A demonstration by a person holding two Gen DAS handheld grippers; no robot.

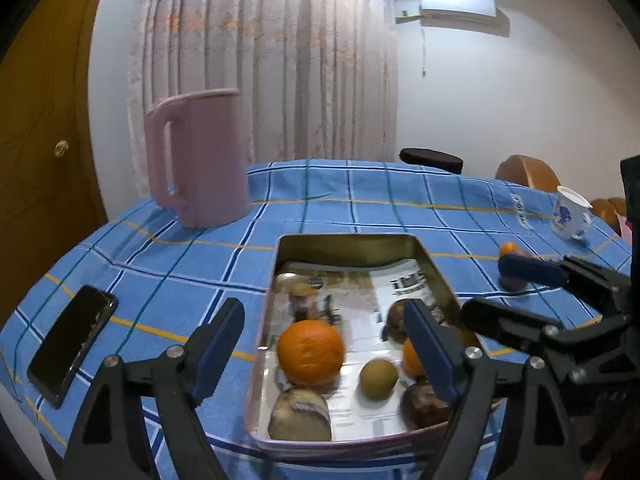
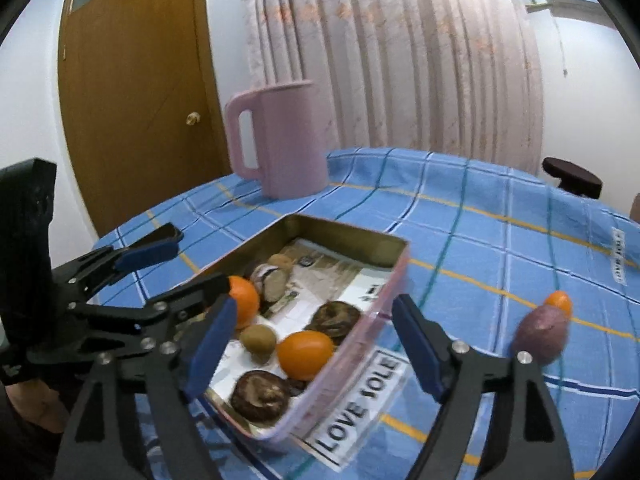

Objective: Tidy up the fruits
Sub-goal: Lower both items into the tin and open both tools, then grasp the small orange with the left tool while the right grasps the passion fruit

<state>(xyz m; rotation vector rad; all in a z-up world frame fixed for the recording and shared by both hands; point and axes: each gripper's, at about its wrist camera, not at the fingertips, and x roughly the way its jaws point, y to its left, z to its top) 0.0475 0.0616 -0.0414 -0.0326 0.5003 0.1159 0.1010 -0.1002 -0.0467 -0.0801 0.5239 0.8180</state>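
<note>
A metal tin (image 1: 352, 242) (image 2: 352, 230) on the blue checked cloth holds a large orange (image 1: 311, 351) (image 2: 244, 300), a small orange (image 2: 305, 354), a green-brown fruit (image 1: 378, 379) (image 2: 259, 340) and several dark brown fruits (image 2: 260, 395). My left gripper (image 1: 324, 350) is open and empty over the tin's near left side. My right gripper (image 2: 312, 348) is open and empty over the tin's right wall; it also shows in the left wrist view (image 1: 492, 292). A purple fruit (image 2: 540, 334) and a tiny orange one (image 2: 558, 302) (image 1: 509, 248) lie on the cloth to the right.
A pink jug (image 1: 200, 160) (image 2: 280, 140) stands behind the tin. A black phone (image 1: 72, 344) lies at the left. A white cup (image 1: 570, 212) stands at the far right. A "LOVE" label (image 2: 356, 408) lies beside the tin. The table's front edge is close.
</note>
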